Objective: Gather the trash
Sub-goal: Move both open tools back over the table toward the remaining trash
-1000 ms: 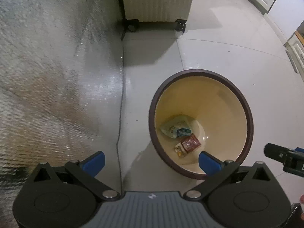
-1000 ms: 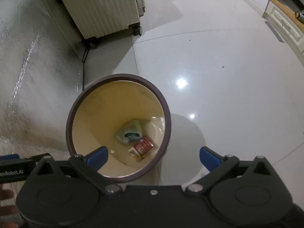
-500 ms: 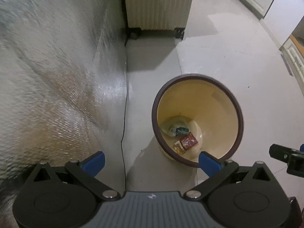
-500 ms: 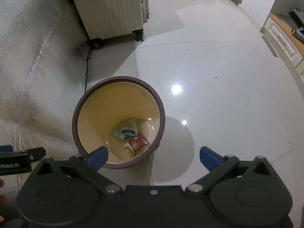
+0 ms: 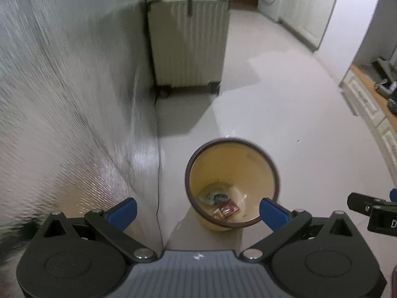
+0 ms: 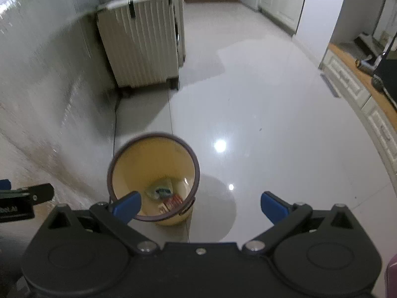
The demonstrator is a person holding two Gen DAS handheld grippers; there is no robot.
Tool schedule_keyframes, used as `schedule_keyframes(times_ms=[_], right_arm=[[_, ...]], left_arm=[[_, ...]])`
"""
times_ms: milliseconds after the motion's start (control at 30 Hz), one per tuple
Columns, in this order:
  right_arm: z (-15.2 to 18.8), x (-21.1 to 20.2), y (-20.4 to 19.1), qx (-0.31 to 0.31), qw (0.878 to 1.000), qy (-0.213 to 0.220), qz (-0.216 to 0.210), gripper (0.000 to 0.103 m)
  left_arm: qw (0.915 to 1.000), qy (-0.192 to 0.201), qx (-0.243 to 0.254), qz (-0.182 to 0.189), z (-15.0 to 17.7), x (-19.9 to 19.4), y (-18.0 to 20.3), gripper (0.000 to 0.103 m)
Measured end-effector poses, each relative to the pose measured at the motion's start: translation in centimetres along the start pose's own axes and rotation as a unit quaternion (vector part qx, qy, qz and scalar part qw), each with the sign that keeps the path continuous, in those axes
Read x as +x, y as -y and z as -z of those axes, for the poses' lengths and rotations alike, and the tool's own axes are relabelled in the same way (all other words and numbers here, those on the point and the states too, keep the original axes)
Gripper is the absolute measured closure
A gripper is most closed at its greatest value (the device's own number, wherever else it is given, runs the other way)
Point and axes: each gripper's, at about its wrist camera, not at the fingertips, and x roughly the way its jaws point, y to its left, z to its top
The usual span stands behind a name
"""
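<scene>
Round cream plastic bin with brown rim [image 5: 233, 164] on glossy white tiled floor [image 6: 273, 124], red wrapper [image 5: 229, 208] and crumpled packet [image 6: 161, 191] inside, left gripper [image 5: 198, 209] and right gripper [image 6: 201, 204] both spread wide, empty, above it

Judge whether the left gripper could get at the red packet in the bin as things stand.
Probably yes. The bin stands open with no lid, the red packet lies uncovered at its bottom, and the left gripper is open and empty above it, though it must reach deep.

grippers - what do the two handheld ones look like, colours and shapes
Both are black, with two round housings, angled linkage bars with silver pivot pins, and blue fingertip pads. The left gripper has a ribbed grey centre plate with a small white logo; the right gripper has a plain black one.
</scene>
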Motion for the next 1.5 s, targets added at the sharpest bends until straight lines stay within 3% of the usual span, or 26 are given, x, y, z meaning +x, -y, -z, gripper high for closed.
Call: schedule_keyframes(times_ms=[333,567,800,1033,1500], right_arm=[[-0.7,-11.6,1.9,0.008,0.995,0.098,0.019,0.0],[-1.4,-18.9,3.1,0.016,0.985,0.169,0.025,0.0],[-2.3,-25.2,2.3,0.009,0.97,0.241,0.01,0.0],[-3.6,-29.0,-1.3,-0.022,0.956,0.29,-0.026,0.0],[-6.0,-32.2,-11.7,-0.069,0.933,0.333,-0.117,0.0]], left_arm=[[0.9949,0.092,0.016,0.038,-1.4,-10.4,1.5,0.0],[0.9842,0.165,0.027,0.057,-2.2,-18.0,2.5,0.0],[0.9713,0.232,0.021,0.048,-2.3,-24.6,1.3,0.0],[0.9591,0.282,0.008,0.023,-2.3,-30.2,-1.4,0.0],[0.9353,0.348,-0.05,-0.043,-1.9,-36.7,-10.6,0.0]])
